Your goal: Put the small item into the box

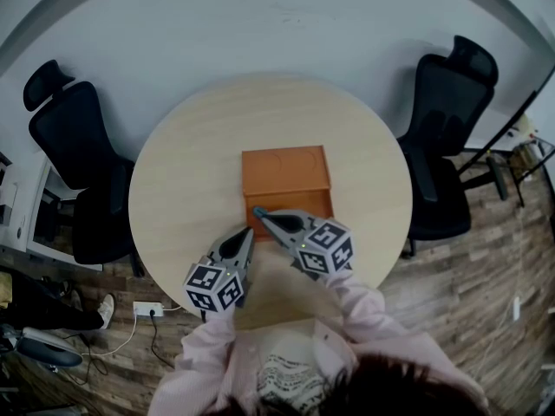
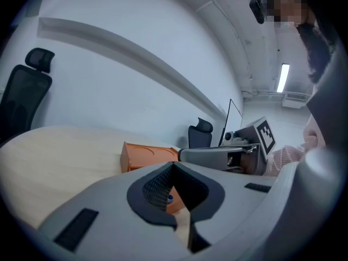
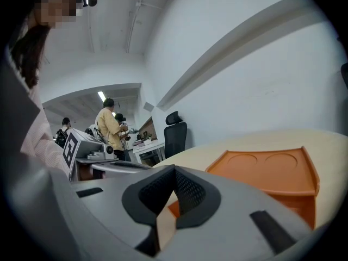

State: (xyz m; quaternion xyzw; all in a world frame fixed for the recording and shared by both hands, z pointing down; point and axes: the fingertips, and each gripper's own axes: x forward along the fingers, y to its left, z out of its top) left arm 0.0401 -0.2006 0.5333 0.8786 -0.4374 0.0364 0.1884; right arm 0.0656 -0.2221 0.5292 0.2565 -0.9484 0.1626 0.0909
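Observation:
An orange box [image 1: 286,170] lies in the middle of the round wooden table [image 1: 182,189]; its top has two round recesses. The box shows in the left gripper view [image 2: 145,155] and in the right gripper view [image 3: 272,170]. My right gripper [image 1: 258,214] is shut, its tip at the box's near left corner. A small blue item [image 1: 257,211] sits right at that tip; whether it is gripped I cannot tell. It also peeks through the left jaws' gap as a blue speck [image 2: 170,198]. My left gripper [image 1: 250,231] is shut, just nearer than the right tip.
Black office chairs stand left [image 1: 78,146] and right [image 1: 447,128] of the table. A power strip [image 1: 147,308] lies on the wood floor at the near left. People [image 3: 111,129] stand by a desk far off in the right gripper view.

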